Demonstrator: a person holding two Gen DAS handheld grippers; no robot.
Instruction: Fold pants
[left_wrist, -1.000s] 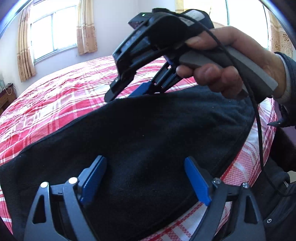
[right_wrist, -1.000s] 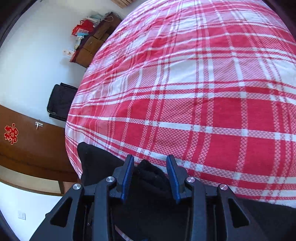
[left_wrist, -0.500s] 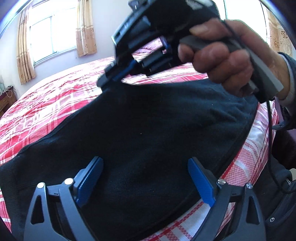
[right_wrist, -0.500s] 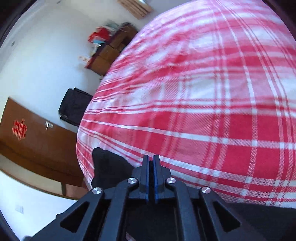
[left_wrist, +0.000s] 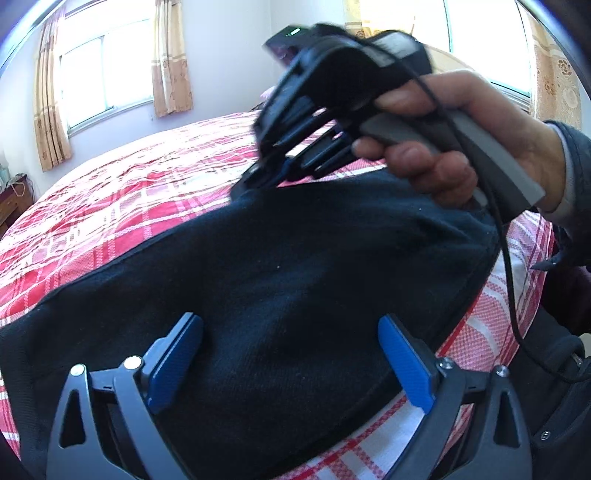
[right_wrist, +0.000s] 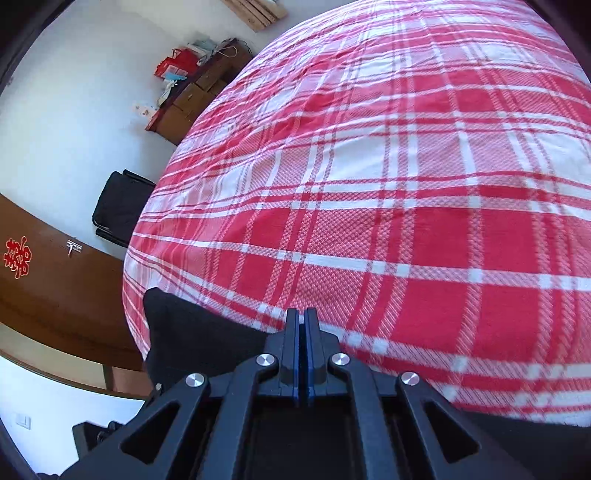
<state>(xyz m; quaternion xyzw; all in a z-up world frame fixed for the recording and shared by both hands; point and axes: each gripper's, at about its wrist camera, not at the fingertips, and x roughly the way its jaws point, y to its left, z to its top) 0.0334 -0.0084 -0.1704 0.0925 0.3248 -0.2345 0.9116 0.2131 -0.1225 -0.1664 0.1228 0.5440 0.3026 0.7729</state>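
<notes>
the right gripper (right_wrist: 303, 325) is clenched, its blue pads pressed together on an edge of the black pants (left_wrist: 280, 295), which is lifted off the bed by it. in the left wrist view the same gripper (left_wrist: 258, 177) is seen held in a hand (left_wrist: 461, 147). the left gripper (left_wrist: 291, 354) is spread wide above the dark cloth, nothing grasped. the pants are draped across the near side of the red plaid bedspread (right_wrist: 406, 184).

Black pants (left_wrist: 280, 295) spread on red plaid bed, far edge lifted, pinched up.
</notes>
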